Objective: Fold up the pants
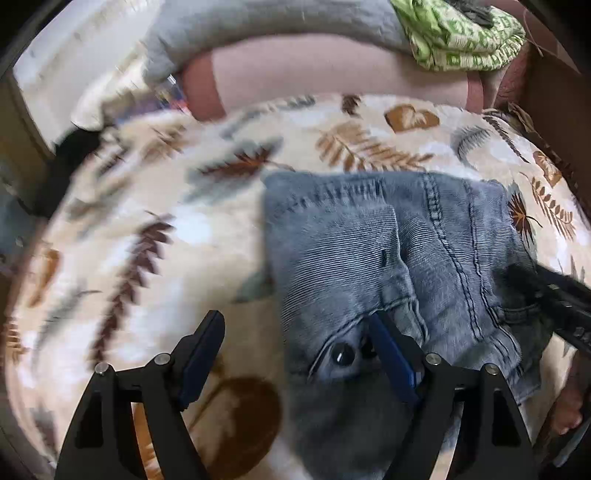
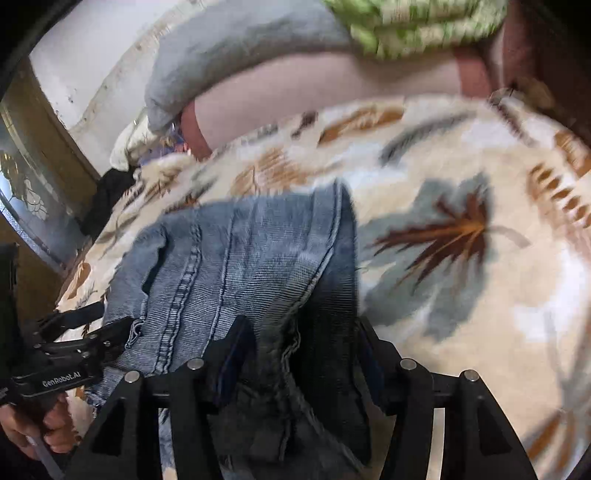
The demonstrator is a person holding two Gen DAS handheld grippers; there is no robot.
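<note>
Blue denim pants (image 1: pixel 369 240) lie folded in a compact stack on a leaf-patterned blanket (image 1: pixel 147 240). My left gripper (image 1: pixel 295 325) is open wide over the stack's near left edge. Its right finger rests by the waist button (image 1: pixel 341 356), and its left finger is over bare blanket. In the right wrist view the pants (image 2: pixel 240 251) run under my right gripper (image 2: pixel 301 336). It is open, with bunched denim lying loose between its fingers. The other gripper shows at each view's edge: the right one (image 1: pixel 554 295) and the left one (image 2: pixel 74 332), held by a hand (image 2: pixel 48 424).
The blanket (image 2: pixel 461 295) covers a bed. A pink sheet (image 1: pixel 332 74), a grey pillow (image 1: pixel 240 33) and a folded green patterned cloth (image 1: pixel 461 33) lie at the far end. A white wall and a wooden frame stand at the left.
</note>
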